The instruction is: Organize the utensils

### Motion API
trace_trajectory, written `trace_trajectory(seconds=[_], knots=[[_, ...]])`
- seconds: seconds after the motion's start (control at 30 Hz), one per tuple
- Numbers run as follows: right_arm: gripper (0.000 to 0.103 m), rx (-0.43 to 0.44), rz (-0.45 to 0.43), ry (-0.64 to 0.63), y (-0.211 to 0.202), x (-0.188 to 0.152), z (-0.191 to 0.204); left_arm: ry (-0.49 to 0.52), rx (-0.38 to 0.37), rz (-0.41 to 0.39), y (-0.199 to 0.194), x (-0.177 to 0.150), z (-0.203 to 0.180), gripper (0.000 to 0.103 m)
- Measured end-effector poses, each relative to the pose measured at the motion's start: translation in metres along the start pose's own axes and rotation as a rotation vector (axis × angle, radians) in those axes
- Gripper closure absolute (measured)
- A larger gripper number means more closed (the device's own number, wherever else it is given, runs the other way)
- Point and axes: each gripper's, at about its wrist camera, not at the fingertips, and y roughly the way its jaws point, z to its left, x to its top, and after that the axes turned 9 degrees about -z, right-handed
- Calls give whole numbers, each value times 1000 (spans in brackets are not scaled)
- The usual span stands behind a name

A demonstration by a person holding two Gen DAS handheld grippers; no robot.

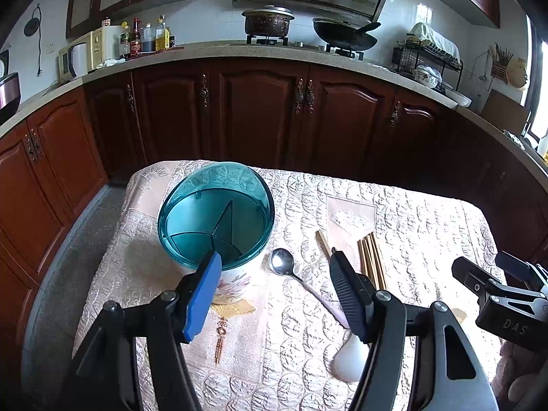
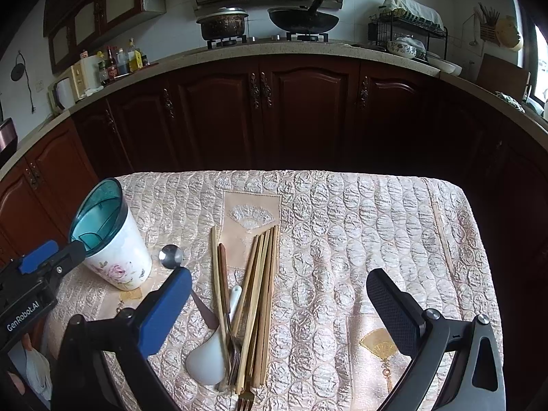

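Both grippers are hovering over the quilted tablecloth (image 2: 342,239) with jaws spread wide, holding nothing. Between the right gripper (image 2: 279,299)'s fingers, a white spoon (image 2: 209,356), forks (image 2: 234,359) and chopsticks (image 2: 260,291) are lying bundled. Ahead of the left gripper (image 1: 274,274), the metal spoon (image 1: 282,262) is resting beside the teal-rimmed utensil holder (image 1: 215,212).

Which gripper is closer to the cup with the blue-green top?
Left. The left hand-held gripper has one fingertip at the teal-rimmed flowered holder; the right hand-held gripper hangs over the bamboo chopsticks.
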Motion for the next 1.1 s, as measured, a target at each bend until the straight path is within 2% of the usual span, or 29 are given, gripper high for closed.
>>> trace_trajectory(seconds=[0.43, 1.1], knots=[[0, 5, 43, 44, 8, -6, -13, -70, 3, 45, 11, -4, 16, 37], [0, 6, 68, 13, 30, -22, -24, -17, -18, 64, 23, -13, -3, 37]])
